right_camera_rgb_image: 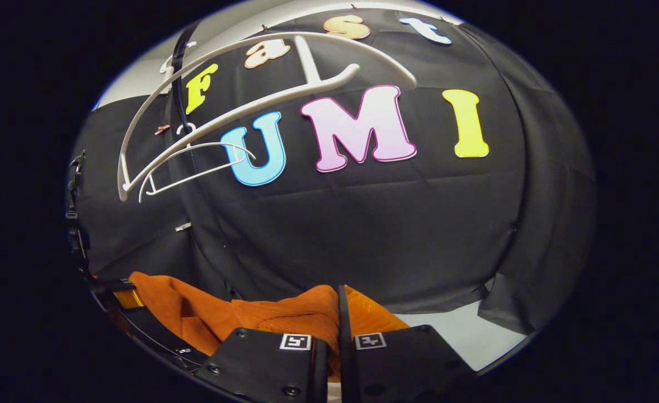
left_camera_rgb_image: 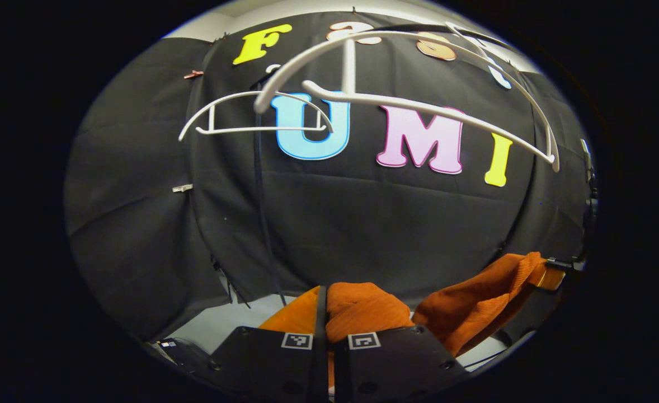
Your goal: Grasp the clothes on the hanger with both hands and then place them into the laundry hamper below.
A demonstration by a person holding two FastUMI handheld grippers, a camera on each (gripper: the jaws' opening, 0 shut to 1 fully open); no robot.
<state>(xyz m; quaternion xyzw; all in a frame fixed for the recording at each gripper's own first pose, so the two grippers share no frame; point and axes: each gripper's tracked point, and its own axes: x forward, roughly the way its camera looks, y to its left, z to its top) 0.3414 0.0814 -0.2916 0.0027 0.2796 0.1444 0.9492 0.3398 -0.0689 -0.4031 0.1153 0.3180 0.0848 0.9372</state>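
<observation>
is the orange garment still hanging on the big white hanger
No. In the left gripper view the white hanger hangs bare, while the orange garment sits low, pinched in the left gripper.
</observation>
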